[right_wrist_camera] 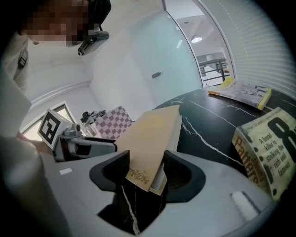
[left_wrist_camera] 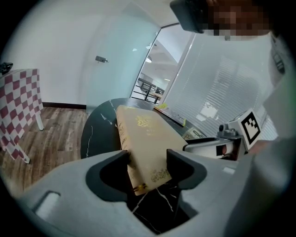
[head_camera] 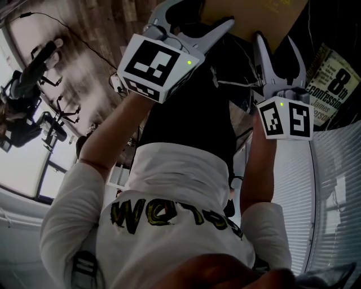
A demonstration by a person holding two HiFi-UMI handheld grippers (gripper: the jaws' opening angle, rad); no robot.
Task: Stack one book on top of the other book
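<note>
A thick tan book with gold print has one end between both grippers, over a black marble table. In the left gripper view the tan book runs away from me, its near corner between the wide jaws of my left gripper; I see no pad pressing on it. The right gripper has its pads against the cover and the page edge of the tilted tan book. In the head view the left gripper and right gripper flank the book. A second book, printed "8th confession", lies to the right.
A thin yellow-edged book lies further back on the table. A red-and-white checked cloth hangs over furniture on the wooden floor to the left. A glass wall with blinds stands behind the table. My white-sleeved arms fill the head view.
</note>
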